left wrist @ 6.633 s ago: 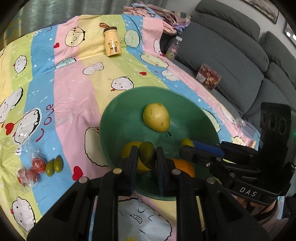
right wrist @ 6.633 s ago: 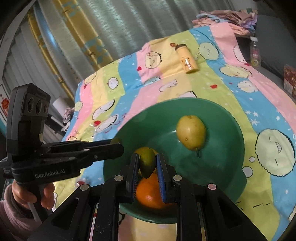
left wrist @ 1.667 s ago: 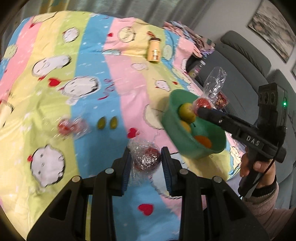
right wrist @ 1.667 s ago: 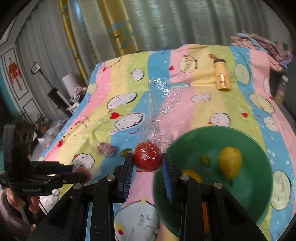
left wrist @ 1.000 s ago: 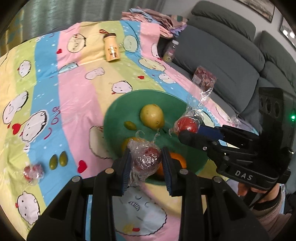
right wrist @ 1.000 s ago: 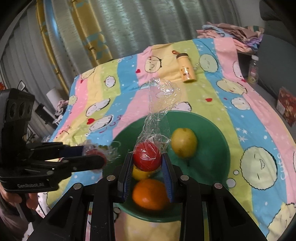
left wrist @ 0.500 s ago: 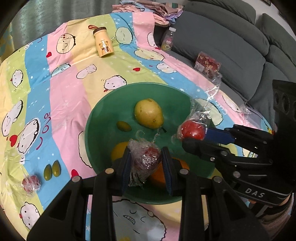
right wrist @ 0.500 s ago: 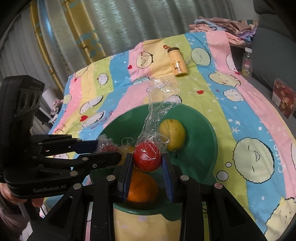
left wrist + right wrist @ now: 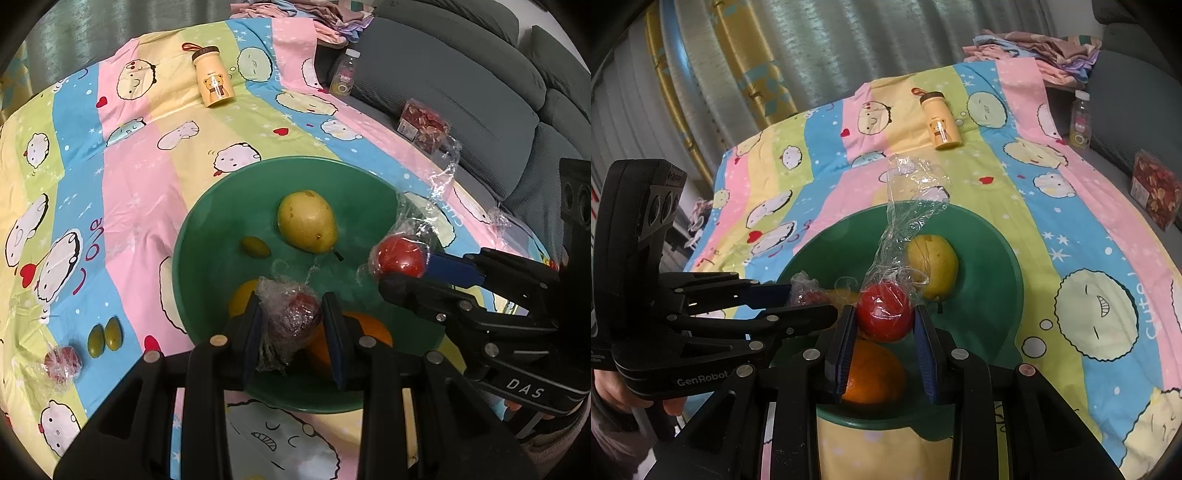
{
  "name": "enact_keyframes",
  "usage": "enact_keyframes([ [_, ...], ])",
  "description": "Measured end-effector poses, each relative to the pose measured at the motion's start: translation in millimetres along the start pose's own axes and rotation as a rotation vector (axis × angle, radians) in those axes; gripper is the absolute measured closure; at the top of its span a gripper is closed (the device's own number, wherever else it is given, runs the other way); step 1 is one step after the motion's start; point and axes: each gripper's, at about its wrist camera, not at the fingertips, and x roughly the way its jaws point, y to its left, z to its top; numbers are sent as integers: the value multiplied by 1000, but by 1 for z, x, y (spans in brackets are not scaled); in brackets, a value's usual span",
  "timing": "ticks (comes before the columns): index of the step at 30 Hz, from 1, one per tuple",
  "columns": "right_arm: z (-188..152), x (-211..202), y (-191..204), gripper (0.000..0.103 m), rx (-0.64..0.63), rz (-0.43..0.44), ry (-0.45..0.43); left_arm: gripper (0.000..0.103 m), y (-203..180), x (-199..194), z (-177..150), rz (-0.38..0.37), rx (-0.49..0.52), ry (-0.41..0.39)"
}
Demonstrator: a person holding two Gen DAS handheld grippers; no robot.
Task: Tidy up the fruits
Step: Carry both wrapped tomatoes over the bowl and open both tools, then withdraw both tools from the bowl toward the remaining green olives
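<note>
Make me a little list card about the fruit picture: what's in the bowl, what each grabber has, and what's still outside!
bowl: green bowl holding a pear, an orange, a small green fruit
left gripper: shut on a wrapped red fruit
right gripper: shut on a red fruit in plastic
outside: two green fruits, one wrapped red fruit on the cloth

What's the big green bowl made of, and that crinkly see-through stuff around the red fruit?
The green bowl looks like smooth plastic: even colour, a soft dull sheen, though I can't be sure. The wrap on the red fruit looks like thin clear plastic film: it crinkles, glints, and shows the cloth behind it.
</note>
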Motion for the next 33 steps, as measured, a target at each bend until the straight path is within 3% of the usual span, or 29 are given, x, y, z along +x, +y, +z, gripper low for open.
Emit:
enact_keyframes([
  [6,0,0,-2,70,22,-4,4,59,3,-4,0,3,-17,-13],
  [10,2,-3,0,64,21,-4,-4,56,4,-9,0,8,-18,-27],
  [18,5,-10,2,60,21,-8,-23,32,20,-33,-3,33,-60,-82],
  [24,7,-15,6,53,19,-8,-39,24,37,-48,-11,53,-109,-103],
  [33,13,-19,29,48,-17,19,-53,20,58,-66,-32,97,-166,-122],
])
